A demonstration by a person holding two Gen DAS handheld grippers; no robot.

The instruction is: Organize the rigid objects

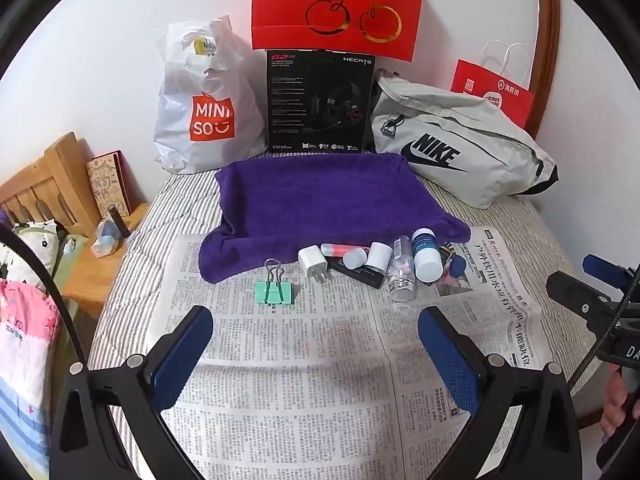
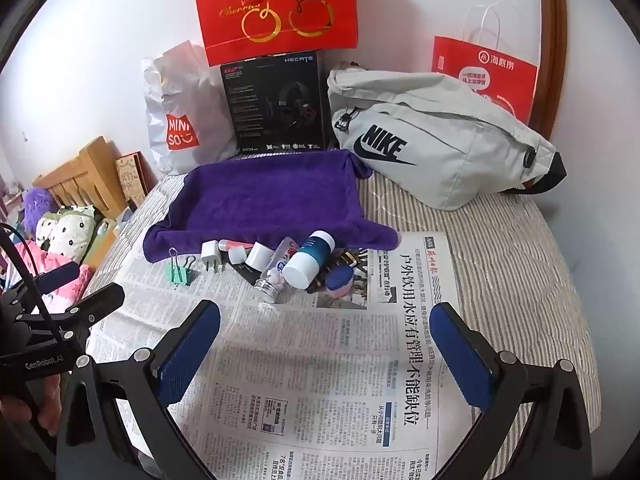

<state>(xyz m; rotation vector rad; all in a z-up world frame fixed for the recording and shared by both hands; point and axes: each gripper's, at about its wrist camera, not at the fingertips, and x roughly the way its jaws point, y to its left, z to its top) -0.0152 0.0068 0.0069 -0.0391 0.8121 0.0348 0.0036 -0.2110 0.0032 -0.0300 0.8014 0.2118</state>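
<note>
A pile of small rigid objects lies on a newspaper (image 1: pixel 300 360) in front of a purple towel-lined tray (image 1: pixel 320 196): a green binder clip (image 1: pixel 274 290), a white charger plug (image 1: pixel 314 264), a clear jar (image 1: pixel 402 270) on its side, a blue bottle with white cap (image 1: pixel 426 254) and a black flat box (image 1: pixel 360 274). My left gripper (image 1: pixel 316 354) is open and empty, short of the clip. My right gripper (image 2: pixel 326 350) is open and empty, short of the jar (image 2: pixel 276 276) and the blue bottle (image 2: pixel 310 258). The clip (image 2: pixel 180 274) and the tray (image 2: pixel 264 200) also show there.
Behind the tray stand a Miniso bag (image 1: pixel 204 108), a black headset box (image 1: pixel 318 104), a red gift bag (image 1: pixel 338 4) and a grey Nike pouch (image 1: pixel 460 148). A wooden bedside stand (image 1: pixel 92 248) is at the left. The right gripper shows at the left view's edge (image 1: pixel 592 300).
</note>
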